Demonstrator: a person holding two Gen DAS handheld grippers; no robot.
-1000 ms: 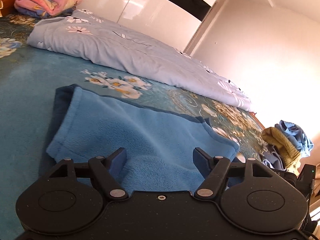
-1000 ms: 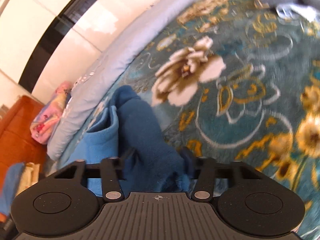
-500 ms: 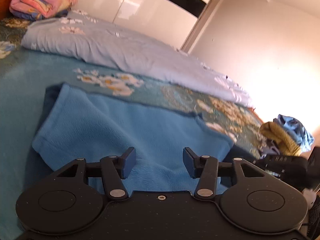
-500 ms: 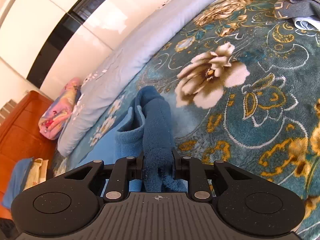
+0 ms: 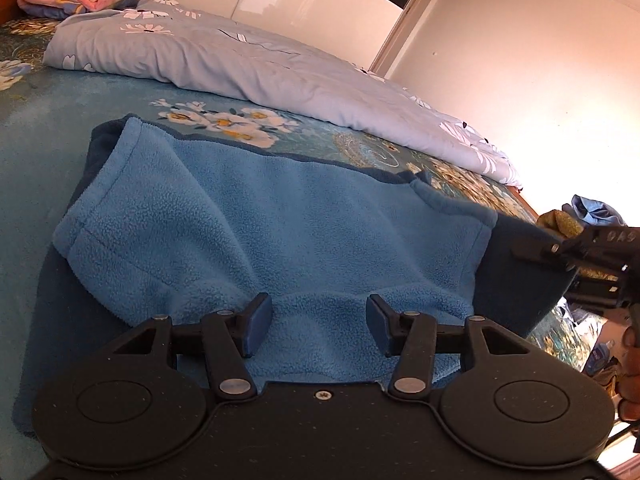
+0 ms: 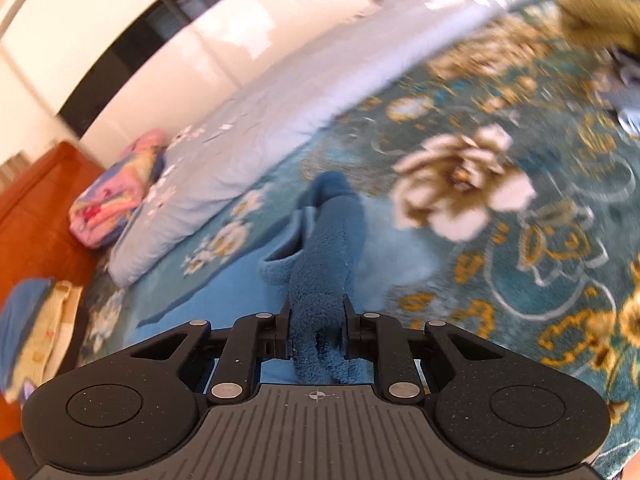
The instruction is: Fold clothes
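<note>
Fleece garment (image 5: pixel 288 216), blue, spread on floral bedspread (image 5: pixel 36 152), long axis left to right. My right gripper (image 6: pixel 316 332) clamped on its right end, lifted; my left gripper (image 5: pixel 318 322), jaws apart, straddles the near hem, nearer for pinning.

A light blue fleece garment (image 5: pixel 280 224) lies spread on a teal floral bedspread (image 5: pixel 36 152), its near edge bunched between the left gripper's (image 5: pixel 319 322) parted fingers, which stand clear of the cloth. At far right the right gripper (image 5: pixel 532 250) pinches a dark blue edge. A pale floral duvet (image 5: pixel 256 68) stretches across the far side.
</note>
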